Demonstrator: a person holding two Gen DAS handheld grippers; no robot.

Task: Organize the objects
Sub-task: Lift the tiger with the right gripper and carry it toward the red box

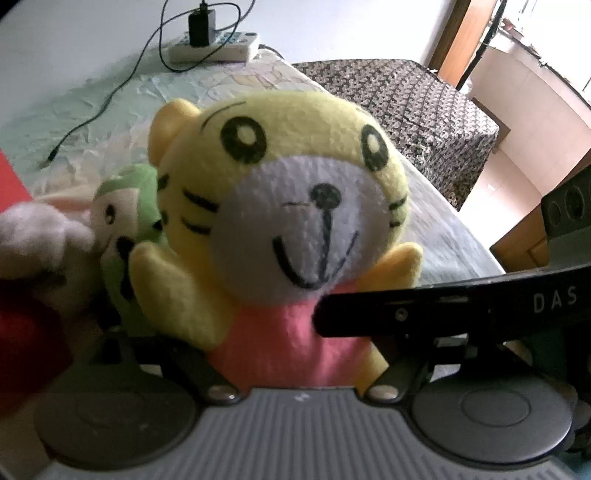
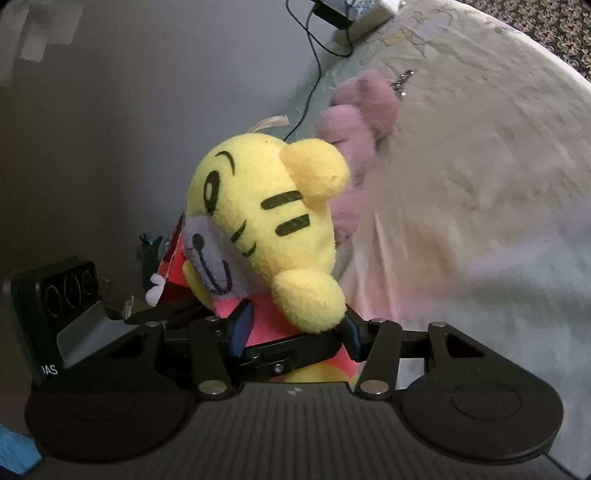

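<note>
The tiger plush (image 1: 280, 206) — yellow head, white muzzle, pink body — sits right in front of both cameras, above the bed (image 1: 110, 110). In the right wrist view the right gripper (image 2: 295, 328) is clamped on its pink body, blue pads (image 2: 242, 325) pressing in from either side just under a yellow paw. In the left wrist view the plush fills the space between the left gripper's (image 1: 295, 354) linkages, but its fingertips are hidden behind the toy, so I cannot tell how that one stands. The right gripper's black finger crosses this view, and its body reads "DAS"; the right view shows "IAS" on the other device, the first letter cut off.

Beside the tiger lie a green plush (image 1: 125, 221) and a pink plush (image 2: 362, 110). At the bed's far edge — a power strip (image 1: 214, 48) with a black charger (image 1: 201, 24) plugged in.
</note>
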